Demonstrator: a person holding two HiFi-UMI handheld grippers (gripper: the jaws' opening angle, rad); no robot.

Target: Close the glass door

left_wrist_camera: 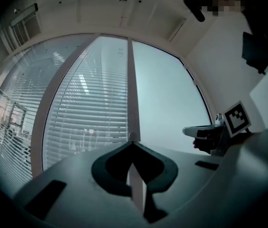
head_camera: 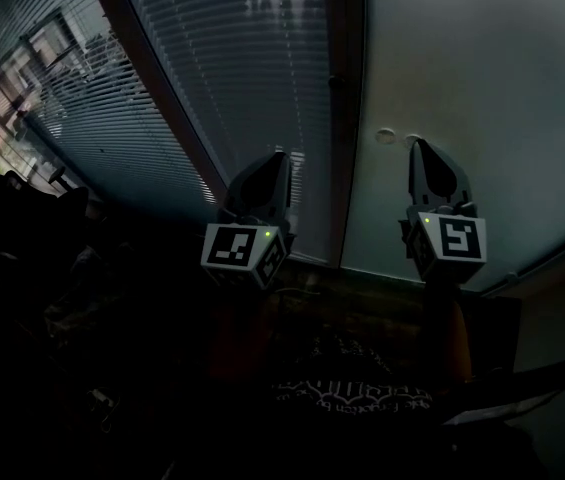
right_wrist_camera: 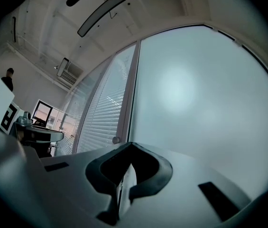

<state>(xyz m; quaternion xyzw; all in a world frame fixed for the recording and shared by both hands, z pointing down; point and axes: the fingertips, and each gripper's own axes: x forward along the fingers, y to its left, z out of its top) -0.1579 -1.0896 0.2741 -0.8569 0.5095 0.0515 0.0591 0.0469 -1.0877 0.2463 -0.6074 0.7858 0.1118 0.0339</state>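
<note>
The glass door [head_camera: 482,98] is a frosted pane to the right of a dark upright frame post [head_camera: 347,118]. Two small round fittings [head_camera: 387,136] sit on the pane near the post. My left gripper [head_camera: 280,158] points at the glass just left of the post, its jaws shut with nothing between them. My right gripper [head_camera: 420,146] points at the frosted pane just right of the fittings, shut and empty too. In the left gripper view the shut tips [left_wrist_camera: 133,144] line up with a small knob [left_wrist_camera: 133,136] on the post. In the right gripper view the shut tips [right_wrist_camera: 133,145] face the frosted pane [right_wrist_camera: 195,94], with the knob [right_wrist_camera: 116,140] to their left.
Glass panels with lowered slat blinds [head_camera: 212,78] fill the wall left of the post. Dark furniture [head_camera: 32,228] stands at the lower left. A patterned rug [head_camera: 352,383] lies on the floor below the grippers. A person [right_wrist_camera: 8,77] stands far off in the room.
</note>
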